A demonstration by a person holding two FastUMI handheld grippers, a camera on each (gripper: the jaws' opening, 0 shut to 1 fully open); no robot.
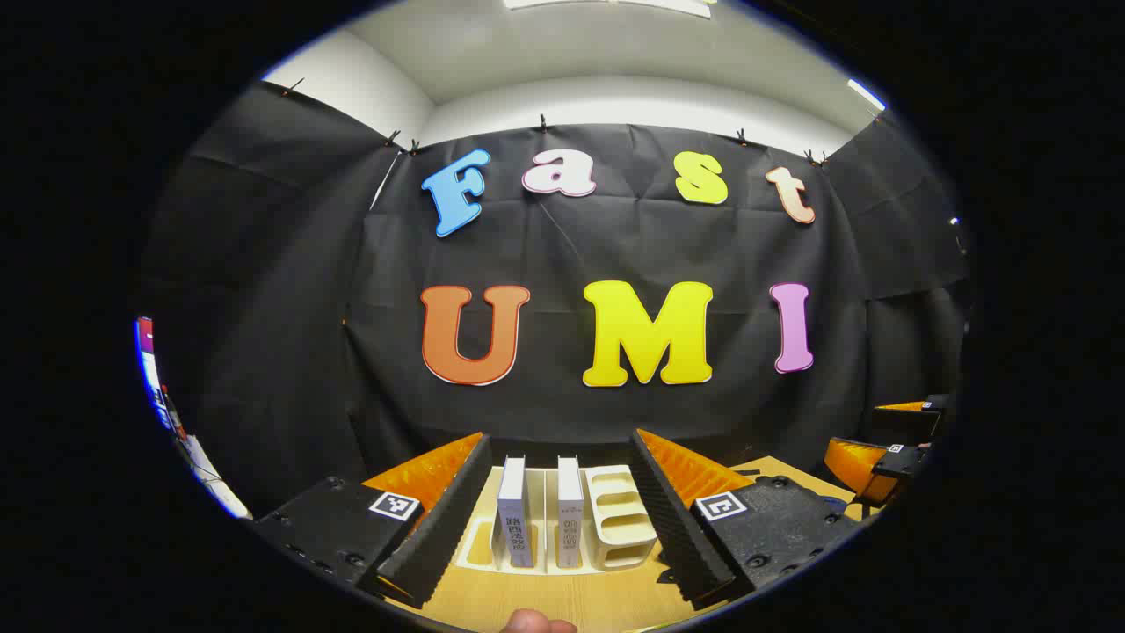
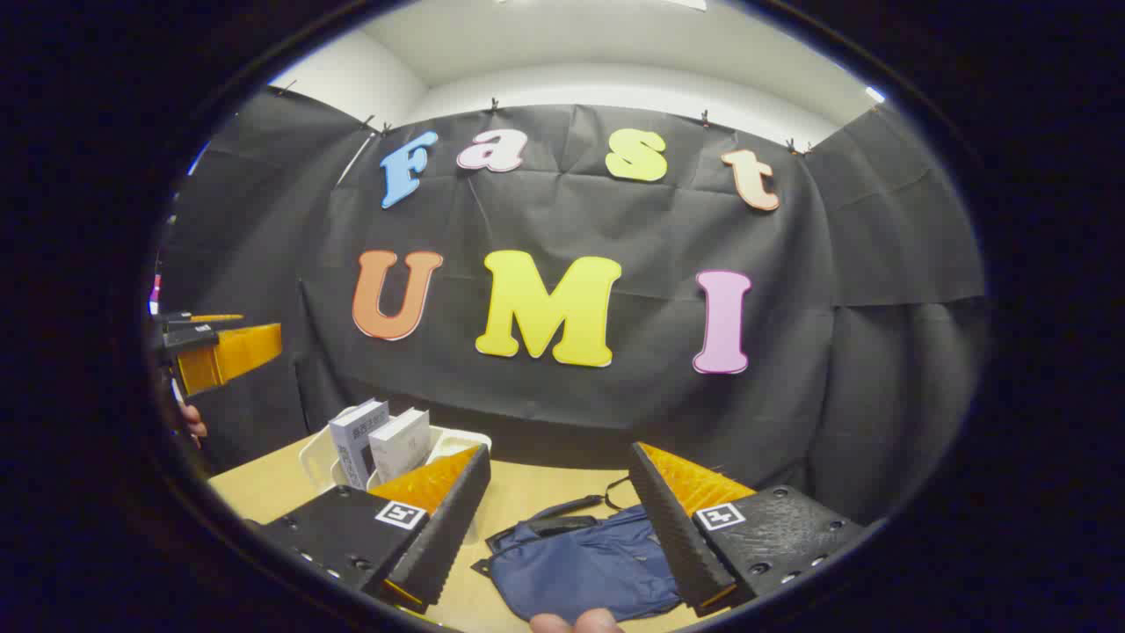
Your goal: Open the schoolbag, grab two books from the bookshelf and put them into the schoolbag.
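**While both tools hang open, the bag stays shut: risks from here**

Since neither tool holds anything, every step of the task appears to be still ahead.

Left tool (image 1: 562, 527): fingers spread wide, empty, raised off the tabletop (image 1: 580, 598). Straight ahead, framed between its fingers, stands the cream bookshelf (image 1: 615, 519) with two books upright in adjoining slots: the left book (image 1: 513, 510) and the right book (image 1: 569, 510), near each other with a narrow gap between.

Right tool (image 2: 558, 527): also wide open and empty. Just ahead and below, between its fingers, lies the blue schoolbag (image 2: 580, 563), flat on the tabletop, strap (image 2: 571, 507) trailing on the far side. It looks closed; the zip pull is too small to make out.

Risks, as judged:
- Zip hard to find or pinch; the soft bag may slide or bunch instead of opening unless the other tool pins it.
- Books close together: a finger going for one may nudge the other or tip it against the divider.
- The light shelf may shift or lift if a book drags in its slot.
- A limp bag mouth could fold shut, leaving a book on top of the fabric.
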